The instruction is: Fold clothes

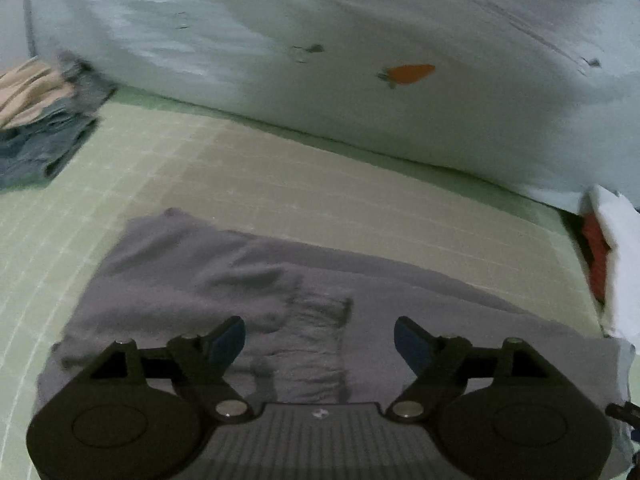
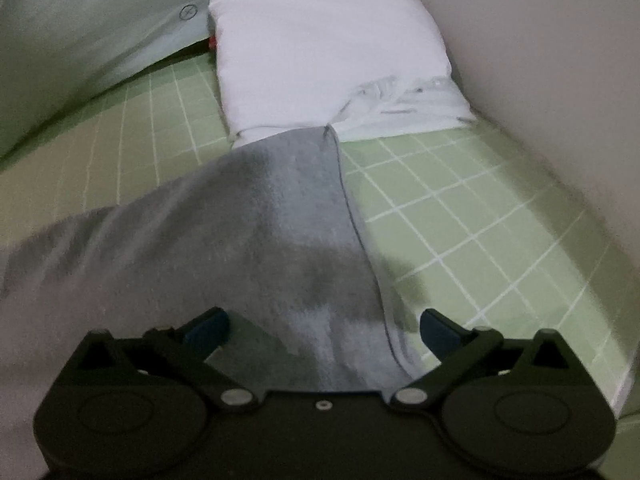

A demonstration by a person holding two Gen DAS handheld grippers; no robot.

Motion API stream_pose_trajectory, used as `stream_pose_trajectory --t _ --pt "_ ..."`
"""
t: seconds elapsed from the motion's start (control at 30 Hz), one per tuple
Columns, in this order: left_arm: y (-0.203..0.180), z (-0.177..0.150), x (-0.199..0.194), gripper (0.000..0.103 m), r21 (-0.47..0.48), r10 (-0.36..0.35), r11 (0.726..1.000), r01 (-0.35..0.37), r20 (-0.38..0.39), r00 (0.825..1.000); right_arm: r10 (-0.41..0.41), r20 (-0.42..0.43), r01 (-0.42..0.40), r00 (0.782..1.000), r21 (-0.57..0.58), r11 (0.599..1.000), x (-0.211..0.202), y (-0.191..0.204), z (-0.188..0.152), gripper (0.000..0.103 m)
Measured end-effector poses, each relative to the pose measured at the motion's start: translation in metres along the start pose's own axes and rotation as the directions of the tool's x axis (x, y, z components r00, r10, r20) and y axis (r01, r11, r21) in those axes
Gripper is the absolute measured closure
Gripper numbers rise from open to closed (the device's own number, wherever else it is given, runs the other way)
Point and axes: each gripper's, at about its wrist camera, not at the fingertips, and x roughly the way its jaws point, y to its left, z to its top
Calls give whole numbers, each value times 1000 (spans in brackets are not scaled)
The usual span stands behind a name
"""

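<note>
Green gridded bedsheet [image 1: 280, 184] underlies both spread, empty grippers: left gripper [image 1: 319, 340] and right gripper [image 2: 324, 328] hover over the soft grey garment [image 1: 224, 276]. Left view alone shows folded clothes [image 1: 36, 120] at ten o'clock; right view, a white pillow [image 2: 320, 48] at twelve.

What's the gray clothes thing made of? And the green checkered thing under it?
The gray garment looks like soft, matte knit cotton: fuzzy surface, gathered stretchy band. The green sheet looks like smooth woven fabric with white grid lines, probably cotton.
</note>
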Motion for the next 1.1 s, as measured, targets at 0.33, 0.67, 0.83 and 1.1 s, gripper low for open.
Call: stream_pose_trajectory --t 0.33,0.67,0.83,1.1 --pt "40 -11 -24 20 -83 76 994 -75 16 997 78 41 -76 996 -58 995 -6 0 -6 21" --pt "99 -3 -35 20 -108 80 991 -78 8 997 114 102 -86 988 -245 966 -55 68 -4 90" --pt "133 3 -44 20 -106 65 992 -63 19 998 214 188 -144 959 -328 934 -109 133 -10 90" --pt "186 11 -56 20 -51 67 997 -66 24 997 318 100 -252 943 -411 876 -128 246 -70 89"
